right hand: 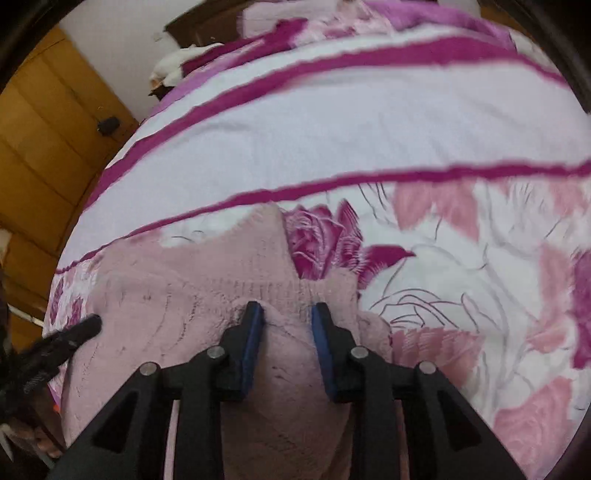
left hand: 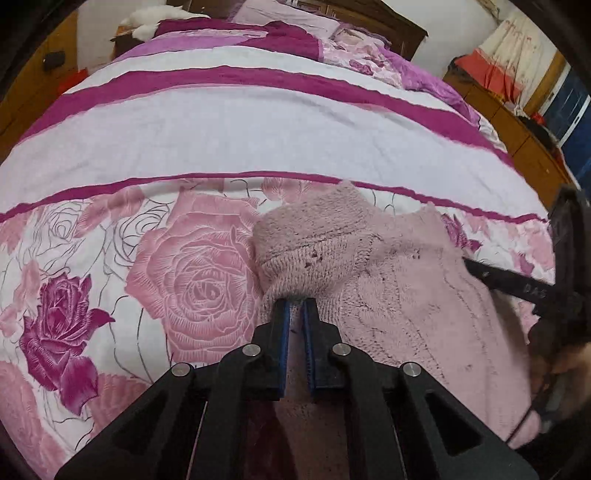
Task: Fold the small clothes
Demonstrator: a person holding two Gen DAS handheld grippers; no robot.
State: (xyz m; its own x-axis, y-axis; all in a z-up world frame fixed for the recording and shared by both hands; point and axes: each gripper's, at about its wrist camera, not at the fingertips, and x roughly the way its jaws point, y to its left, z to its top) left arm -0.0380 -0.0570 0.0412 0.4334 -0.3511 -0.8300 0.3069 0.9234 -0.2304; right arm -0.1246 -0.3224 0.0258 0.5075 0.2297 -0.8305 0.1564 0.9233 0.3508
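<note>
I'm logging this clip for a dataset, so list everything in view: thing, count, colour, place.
knit sweater: one, dusty pink, lying on the near floral part of the bed, sleeve bunched at the left gripper.
bedspread: one, white with magenta stripes and pink roses, covering the bed.
pillow: one, pale pink, at the far end.
headboard: one, dark wood, behind the pillow.
wooden cabinet: one, yellow-brown, beside the bed.
left hand-held gripper: black with blue pads, nearly closed on sweater fabric.
right hand-held gripper: black with blue pads, jaws apart around a sweater fold.
</note>
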